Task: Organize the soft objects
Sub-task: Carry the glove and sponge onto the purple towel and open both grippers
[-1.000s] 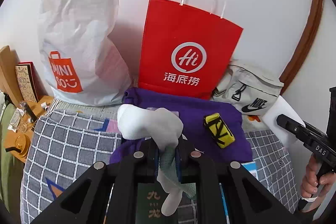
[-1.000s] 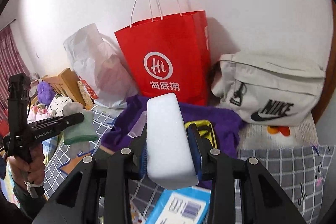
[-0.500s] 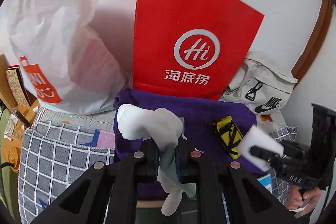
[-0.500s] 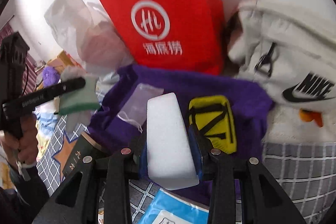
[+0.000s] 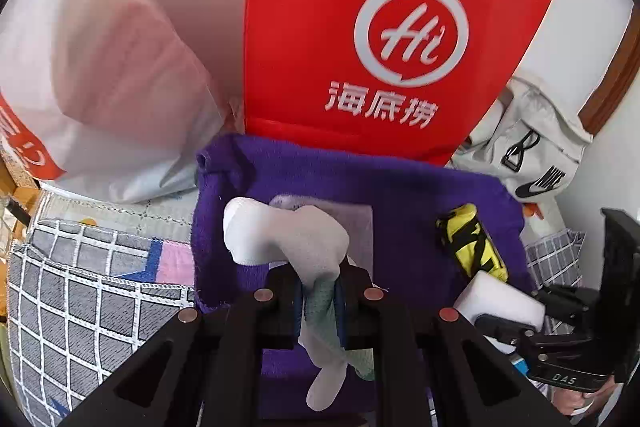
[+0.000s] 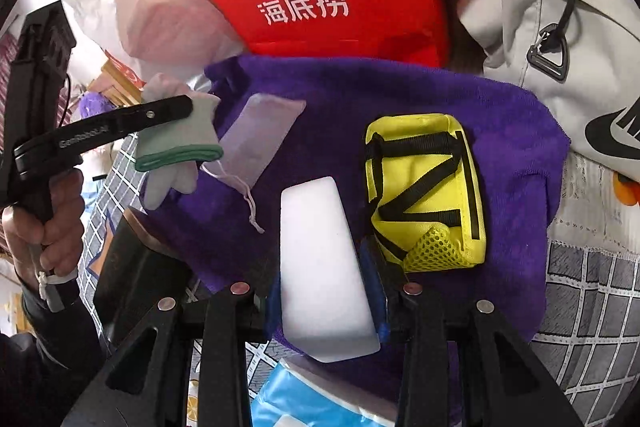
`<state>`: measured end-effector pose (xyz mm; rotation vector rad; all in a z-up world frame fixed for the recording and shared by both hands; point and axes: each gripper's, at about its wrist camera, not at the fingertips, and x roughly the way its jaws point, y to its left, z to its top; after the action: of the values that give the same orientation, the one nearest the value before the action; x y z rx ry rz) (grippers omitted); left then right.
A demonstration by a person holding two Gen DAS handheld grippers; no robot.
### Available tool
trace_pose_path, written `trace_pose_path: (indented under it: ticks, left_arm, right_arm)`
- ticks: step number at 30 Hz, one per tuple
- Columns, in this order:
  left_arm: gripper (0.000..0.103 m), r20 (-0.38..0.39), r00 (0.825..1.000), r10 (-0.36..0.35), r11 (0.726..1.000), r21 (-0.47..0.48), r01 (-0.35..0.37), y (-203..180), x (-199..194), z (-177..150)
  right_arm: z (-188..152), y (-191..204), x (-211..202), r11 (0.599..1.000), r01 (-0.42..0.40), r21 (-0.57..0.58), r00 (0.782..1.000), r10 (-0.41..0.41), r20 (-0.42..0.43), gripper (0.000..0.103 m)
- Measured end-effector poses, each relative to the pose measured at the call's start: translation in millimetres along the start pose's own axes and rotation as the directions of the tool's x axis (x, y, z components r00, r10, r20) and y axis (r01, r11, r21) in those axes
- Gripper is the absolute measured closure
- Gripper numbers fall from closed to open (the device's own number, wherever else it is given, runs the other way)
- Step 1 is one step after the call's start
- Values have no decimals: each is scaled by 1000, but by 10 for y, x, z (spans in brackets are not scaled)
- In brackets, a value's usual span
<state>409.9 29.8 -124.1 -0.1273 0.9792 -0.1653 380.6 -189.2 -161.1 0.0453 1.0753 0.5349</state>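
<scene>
A purple towel point(image 5: 400, 211) point(image 6: 400, 95) lies spread on the bed. On it sit a yellow pouch with black straps point(image 5: 472, 243) point(image 6: 428, 187) and a small translucent drawstring bag point(image 6: 260, 135). My left gripper point(image 5: 318, 297) is shut on a white glove with a green cuff point(image 5: 284, 235) and holds it over the towel's left part; the glove also shows in the right wrist view point(image 6: 180, 143). My right gripper point(image 6: 324, 291) is shut on a white sponge block point(image 6: 320, 275) just left of the pouch; the block also shows in the left wrist view point(image 5: 500, 303).
A red paper bag point(image 5: 380, 39) stands behind the towel against the wall. A white plastic bag point(image 5: 92, 75) is to its left, a grey Nike bag point(image 6: 560, 27) to its right. A grey checked bedcover point(image 5: 80, 287) surrounds the towel. A blue packet point(image 6: 312, 403) lies near.
Both grippers have moved forward and down toward the purple towel, each still holding its object. The sponge now hangs right beside the yellow pouch.
</scene>
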Motion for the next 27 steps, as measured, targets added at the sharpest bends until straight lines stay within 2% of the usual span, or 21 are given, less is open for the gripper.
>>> trace_pose_path:
  ticks: [2, 5, 7, 8, 11, 15, 18, 23, 27]
  left_arm:
    - [89, -17, 1000, 2, 1000, -3, -2, 22, 62, -25]
    - [89, -41, 999, 4, 1000, -7, -4, 59, 163, -56]
    - [89, -63, 998, 0, 1000, -3, 0, 61, 217, -63]
    - [87, -63, 998, -5, 1000, -6, 5, 57, 231, -70]
    - [74, -89, 996, -12, 1000, 1, 12, 13, 285, -91]
    - [45, -93, 996, 14, 1000, 21, -12, -38, 305, -108]
    - [44, -79, 996, 41, 999, 26, -39, -49, 250, -108]
    - [44, -45, 997, 67, 998, 17, -66, -38, 89, -100]
    - [44, -10, 997, 81, 997, 17, -81, -14, -147, -150]
  right_arm:
    - [-8, 8, 18, 1000, 27, -7, 1000, -27, -6, 66]
    - [-11, -15, 34, 1000, 26, -6, 1000, -27, -15, 66]
    - [-11, -32, 48, 999, 31, -9, 999, -31, -25, 62]
    - [-10, -39, 54, 999, 41, -11, 999, -41, -30, 56]
    - [-9, -66, 4, 998, 64, -13, 998, -64, -26, 55]
    - [-5, -85, -136, 998, 55, -9, 998, -55, 7, 43]
    - [-8, -76, -222, 997, 83, -12, 996, -82, 27, 30]
    - [11, -78, -390, 994, 110, 6, 991, -110, 75, 30]
    - [18, -40, -603, 992, 118, 45, 980, -124, 154, 30]
